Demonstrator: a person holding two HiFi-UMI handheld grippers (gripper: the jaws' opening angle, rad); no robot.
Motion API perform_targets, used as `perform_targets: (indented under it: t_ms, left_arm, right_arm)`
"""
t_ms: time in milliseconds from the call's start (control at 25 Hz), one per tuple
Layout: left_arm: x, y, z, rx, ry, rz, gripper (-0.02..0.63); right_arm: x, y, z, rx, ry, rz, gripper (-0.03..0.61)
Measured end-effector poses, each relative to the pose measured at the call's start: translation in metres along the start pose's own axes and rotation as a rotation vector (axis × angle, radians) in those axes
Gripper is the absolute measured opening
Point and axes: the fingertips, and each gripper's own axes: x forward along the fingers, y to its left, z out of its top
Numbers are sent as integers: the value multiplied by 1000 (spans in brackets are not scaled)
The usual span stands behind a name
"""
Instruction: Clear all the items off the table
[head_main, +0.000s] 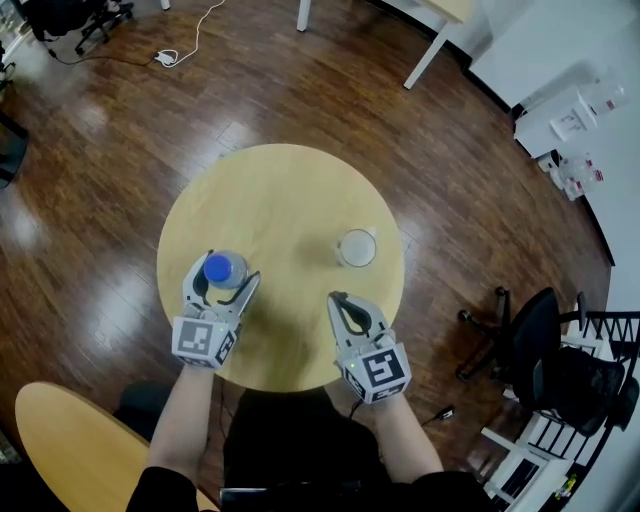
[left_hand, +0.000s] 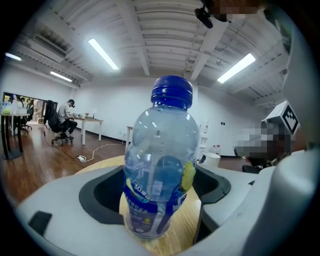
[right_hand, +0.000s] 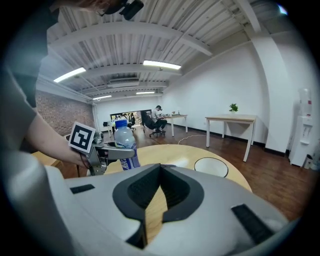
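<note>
A clear water bottle with a blue cap (head_main: 219, 268) stands upright on the round wooden table (head_main: 290, 190), near its left front edge. My left gripper (head_main: 222, 272) is open around it, one jaw on each side, and the pads do not press on it. In the left gripper view the bottle (left_hand: 160, 175) fills the gap between the jaws, its base on the wood. A white bowl (head_main: 357, 247) sits on the table's right half. My right gripper (head_main: 336, 298) is shut and empty, near the front edge, short of the bowl (right_hand: 210, 166).
A black office chair (head_main: 545, 350) stands to the right of the table. Another round wooden tabletop (head_main: 60, 430) lies at the lower left. White table legs (head_main: 425, 55) and a power strip with its cable (head_main: 165, 57) are on the wooden floor beyond.
</note>
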Motion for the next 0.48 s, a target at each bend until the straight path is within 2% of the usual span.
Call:
perform_targets:
  t_ms: [40, 240, 480]
  left_arm:
    - [0, 0, 2, -4, 0, -3, 416]
    - [-5, -1, 16, 24, -16, -4, 419]
    - [-17, -9, 66, 45, -92, -22, 417]
  right_arm:
    - [2, 2, 3, -7, -6, 4, 3]
    - [4, 1, 23, -20, -53, -3, 4]
    - [-7, 2, 42, -31, -95, -22, 5]
